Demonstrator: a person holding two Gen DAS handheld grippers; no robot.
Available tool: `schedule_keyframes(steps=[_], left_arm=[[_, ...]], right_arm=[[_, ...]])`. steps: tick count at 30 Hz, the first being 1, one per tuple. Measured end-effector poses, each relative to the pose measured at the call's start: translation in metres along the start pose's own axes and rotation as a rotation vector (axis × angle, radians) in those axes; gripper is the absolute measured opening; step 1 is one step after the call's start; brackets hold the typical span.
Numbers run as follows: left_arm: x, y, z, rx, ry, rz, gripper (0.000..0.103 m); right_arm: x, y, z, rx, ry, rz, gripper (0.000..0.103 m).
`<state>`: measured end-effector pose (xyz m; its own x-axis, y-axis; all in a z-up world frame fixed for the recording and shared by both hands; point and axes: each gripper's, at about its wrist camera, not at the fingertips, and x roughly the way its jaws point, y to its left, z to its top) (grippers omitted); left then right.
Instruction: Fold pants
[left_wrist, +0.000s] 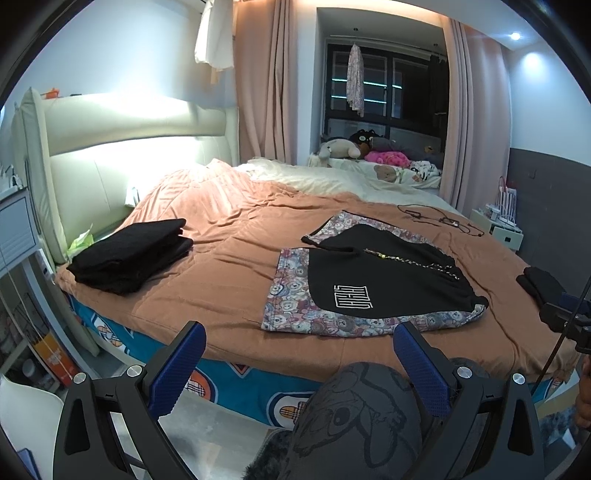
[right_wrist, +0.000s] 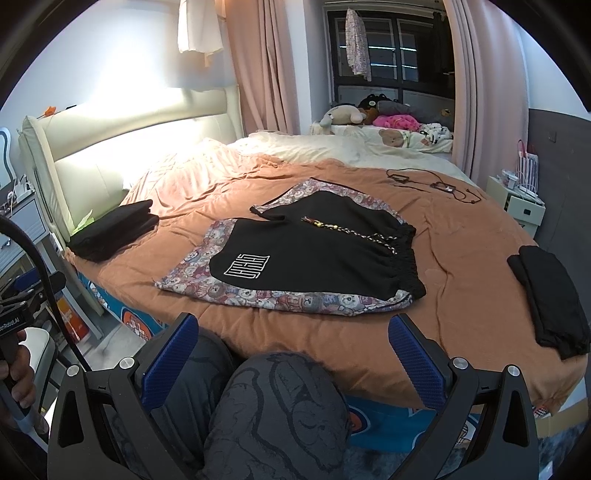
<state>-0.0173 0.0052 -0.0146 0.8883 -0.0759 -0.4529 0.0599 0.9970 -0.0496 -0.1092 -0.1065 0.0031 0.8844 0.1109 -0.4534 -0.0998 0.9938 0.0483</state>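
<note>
On orange bed (left_wrist: 229, 266), pants (left_wrist: 373, 280) flat, both tools (left_wrist: 299, 362) (right_wrist: 293, 354) spread, knees blocking near edge.

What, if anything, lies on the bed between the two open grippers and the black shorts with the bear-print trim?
Nothing visible does. Only bare orange bedspread separates the right gripper and the left gripper from the shorts. The person's knee sits below the fingers, off the bed. The folded black stacks lie off to the sides.
</note>
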Motion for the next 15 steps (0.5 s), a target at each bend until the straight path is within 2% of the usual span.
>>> schedule_keyframes(steps=[15], left_arm=[[-0.0098,0.0051,0.0048,0.002,-0.036,-0.008,0.102]], right_arm=[[-0.0040,0.0036,0.0005,0.002,-0.017,0.006,0.103]])
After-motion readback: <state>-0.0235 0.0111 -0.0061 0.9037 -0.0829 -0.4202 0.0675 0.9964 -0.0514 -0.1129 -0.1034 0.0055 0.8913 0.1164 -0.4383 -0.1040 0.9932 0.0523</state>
